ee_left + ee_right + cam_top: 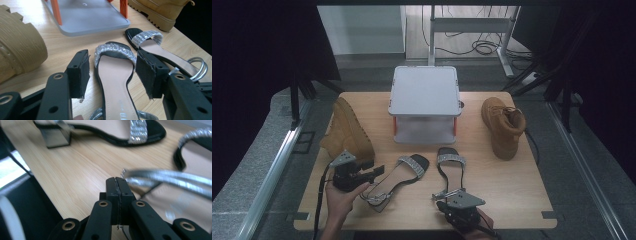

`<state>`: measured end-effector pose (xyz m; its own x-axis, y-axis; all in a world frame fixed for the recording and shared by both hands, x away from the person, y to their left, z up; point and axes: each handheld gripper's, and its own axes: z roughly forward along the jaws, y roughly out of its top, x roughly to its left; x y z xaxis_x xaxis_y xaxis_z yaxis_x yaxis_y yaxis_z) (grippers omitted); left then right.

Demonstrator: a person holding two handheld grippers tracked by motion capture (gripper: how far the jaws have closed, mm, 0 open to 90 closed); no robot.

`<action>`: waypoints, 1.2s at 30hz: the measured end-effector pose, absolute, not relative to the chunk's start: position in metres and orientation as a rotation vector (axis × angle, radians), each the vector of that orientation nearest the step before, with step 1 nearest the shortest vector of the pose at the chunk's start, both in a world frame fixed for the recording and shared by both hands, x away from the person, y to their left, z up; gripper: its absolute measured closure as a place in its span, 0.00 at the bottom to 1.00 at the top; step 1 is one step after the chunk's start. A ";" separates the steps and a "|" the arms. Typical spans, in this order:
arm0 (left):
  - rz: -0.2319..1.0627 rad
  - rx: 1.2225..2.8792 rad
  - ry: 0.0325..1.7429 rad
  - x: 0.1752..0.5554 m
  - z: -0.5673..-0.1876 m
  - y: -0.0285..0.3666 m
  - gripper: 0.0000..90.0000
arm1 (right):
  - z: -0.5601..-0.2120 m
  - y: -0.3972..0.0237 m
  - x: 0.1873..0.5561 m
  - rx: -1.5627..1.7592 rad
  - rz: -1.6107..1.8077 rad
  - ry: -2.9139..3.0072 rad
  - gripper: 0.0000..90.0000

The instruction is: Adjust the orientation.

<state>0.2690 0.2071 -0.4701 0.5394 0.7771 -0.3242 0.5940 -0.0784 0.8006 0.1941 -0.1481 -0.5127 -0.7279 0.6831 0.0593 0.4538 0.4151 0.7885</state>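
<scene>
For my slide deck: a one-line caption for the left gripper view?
Open hand-held gripper straddling a black sandal with a glittery strap.

Two sandals counted, one (399, 176) at left, one (451, 172) at right, two tan boots, one (346, 131) lying on its side, one (503, 126) upright, one grey stand (425, 102) with orange legs, one wooden table (512, 190), two grippers held, left (377, 171), right (443, 196).

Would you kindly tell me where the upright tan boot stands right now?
In the high view, the upright tan boot stands on the table's far right, right of the grey shelf stand and beyond the right sandal.
</scene>
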 end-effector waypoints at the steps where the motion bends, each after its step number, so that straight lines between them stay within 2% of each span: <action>1: 0.227 1.770 1.144 0.269 -0.470 0.207 0.50 | -0.513 -0.148 0.194 0.991 1.211 2.402 0.99; 17: 0.237 1.754 1.163 0.269 -0.469 0.215 0.50 | -0.513 -0.172 0.187 1.022 1.185 2.352 0.99; 36: 0.234 1.763 1.165 0.268 -0.470 0.215 0.50 | -0.515 -0.212 0.205 1.126 1.113 2.284 0.99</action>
<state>0.2676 0.2153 -0.4703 0.5225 0.7877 -0.3263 0.6004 -0.0681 0.7968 0.2047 -0.2123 -0.5152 -0.6174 0.7863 0.0224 0.5020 0.3719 0.7808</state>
